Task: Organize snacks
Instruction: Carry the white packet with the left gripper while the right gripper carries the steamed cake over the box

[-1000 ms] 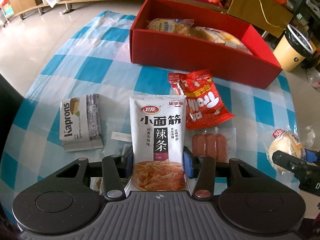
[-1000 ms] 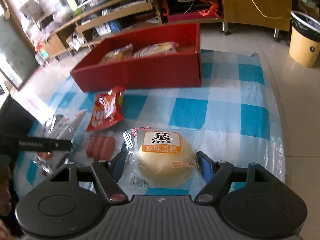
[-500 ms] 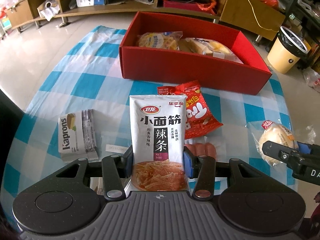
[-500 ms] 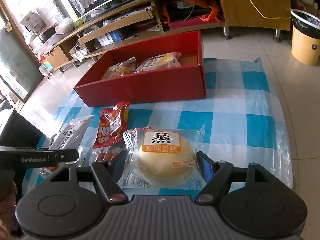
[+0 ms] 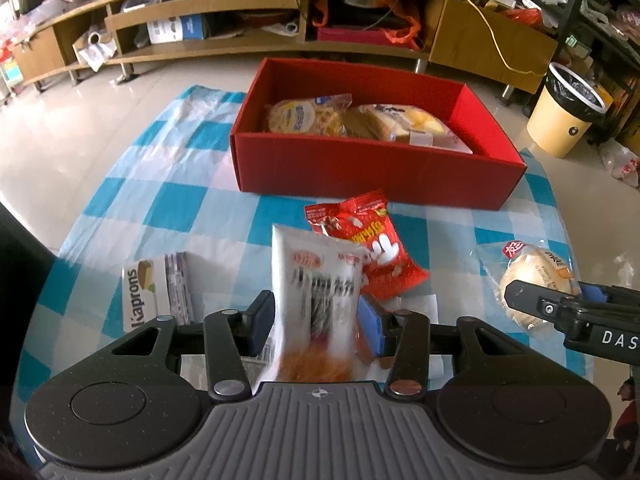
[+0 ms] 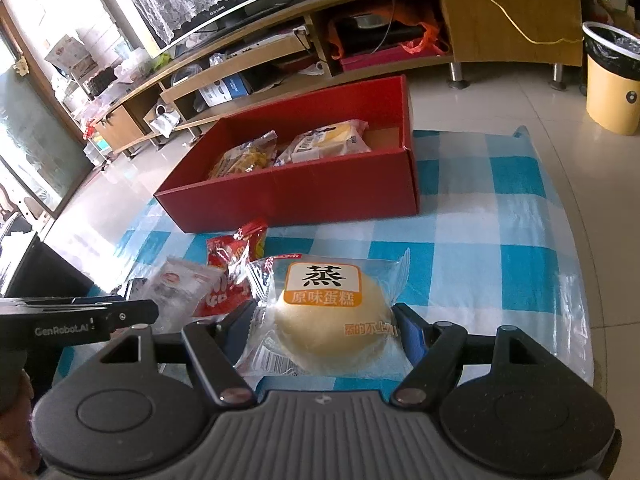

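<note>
My left gripper [image 5: 316,316] is shut on a white spicy-strip packet [image 5: 316,280], and its jaws are closing tighter. The packet hangs lifted off the checked cloth [image 5: 192,208], tilted and blurred. My right gripper [image 6: 324,324] is shut on a wrapped steamed cake [image 6: 332,320], which also shows at the right of the left wrist view as the cake [image 5: 536,276]. Beyond both stands the red box [image 5: 376,172], with two bread packs inside. A red snack bag [image 5: 372,248] lies just past the white packet.
A Kaprons wafer pack [image 5: 152,292] lies on the cloth to the left. A yellow bin [image 5: 564,120] stands on the floor to the right of the table. Low wooden shelves [image 5: 224,12] run along the back. The box's right end [image 6: 384,136] holds nothing.
My left gripper has risen with the white packet, which now leans and blurs. The sausages under it are hidden. My right gripper keeps the cake and has barely moved.
</note>
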A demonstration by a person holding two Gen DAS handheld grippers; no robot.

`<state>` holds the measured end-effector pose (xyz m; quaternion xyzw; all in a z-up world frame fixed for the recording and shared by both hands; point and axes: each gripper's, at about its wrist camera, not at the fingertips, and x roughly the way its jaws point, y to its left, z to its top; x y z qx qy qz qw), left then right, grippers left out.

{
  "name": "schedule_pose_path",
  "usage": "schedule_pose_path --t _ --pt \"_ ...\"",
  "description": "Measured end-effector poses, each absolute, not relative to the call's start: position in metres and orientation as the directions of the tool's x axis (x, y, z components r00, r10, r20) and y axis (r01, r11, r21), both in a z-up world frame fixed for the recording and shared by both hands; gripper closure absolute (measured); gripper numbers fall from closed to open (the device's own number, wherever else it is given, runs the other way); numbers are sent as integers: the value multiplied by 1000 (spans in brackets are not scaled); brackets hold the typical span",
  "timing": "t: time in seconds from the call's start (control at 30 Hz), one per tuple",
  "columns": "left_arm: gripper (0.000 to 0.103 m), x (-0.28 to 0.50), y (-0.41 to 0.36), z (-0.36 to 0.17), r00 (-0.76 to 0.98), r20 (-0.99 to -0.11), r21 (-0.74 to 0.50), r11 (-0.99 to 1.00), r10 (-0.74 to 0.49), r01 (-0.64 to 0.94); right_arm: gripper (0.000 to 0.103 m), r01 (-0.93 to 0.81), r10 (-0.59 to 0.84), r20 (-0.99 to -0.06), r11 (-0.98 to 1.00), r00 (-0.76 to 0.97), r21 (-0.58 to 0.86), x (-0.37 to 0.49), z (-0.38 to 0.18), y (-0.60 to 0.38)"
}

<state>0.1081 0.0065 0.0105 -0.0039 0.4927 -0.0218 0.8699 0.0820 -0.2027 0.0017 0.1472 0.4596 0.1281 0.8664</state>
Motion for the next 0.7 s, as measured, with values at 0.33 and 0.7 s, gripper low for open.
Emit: schedule_pose_path --t 0.33,0.7 --pt "23 116 5 -7 479 -878 19 999 -5 45 31 -90 360 -762 923 538 373 85 0 -202" --pt "45 143 23 -44 363 -931 -66 993 -26 -98 31 -101 371 -778 922 508 374 86 -4 -199"
